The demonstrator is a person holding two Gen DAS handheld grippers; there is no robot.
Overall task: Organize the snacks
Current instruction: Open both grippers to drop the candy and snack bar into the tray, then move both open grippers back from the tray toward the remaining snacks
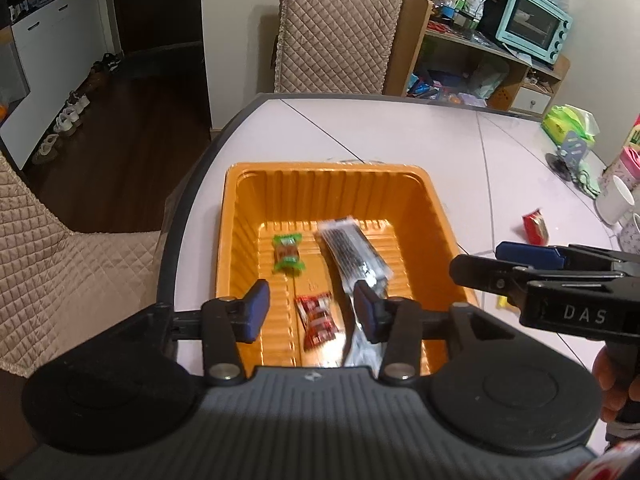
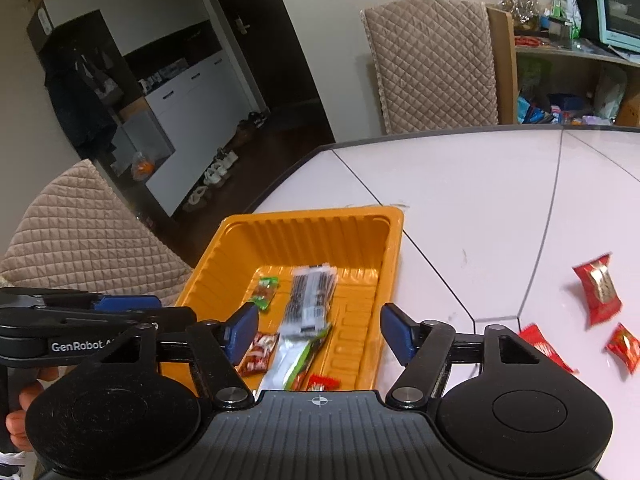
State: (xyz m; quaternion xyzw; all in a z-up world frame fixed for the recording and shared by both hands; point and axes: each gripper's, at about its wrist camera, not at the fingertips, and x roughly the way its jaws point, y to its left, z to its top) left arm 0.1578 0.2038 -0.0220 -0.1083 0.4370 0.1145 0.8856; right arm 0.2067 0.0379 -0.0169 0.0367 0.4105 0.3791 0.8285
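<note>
Here, both grippers are held over the near edge of the orange tray, jaws spread apart and empty: left gripper, right gripper. Inside the tray are seen a red-white candy, a silver-green packet, a black-striped clear packet and a green-ended candy. Three red snacks lie loose on the white bench, right of the tray. A quilted chair stands beyond the bench.

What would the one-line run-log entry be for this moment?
left gripper: open, over orange tray | right gripper: open, over tray | red snacks: on table, outside tray
</note>
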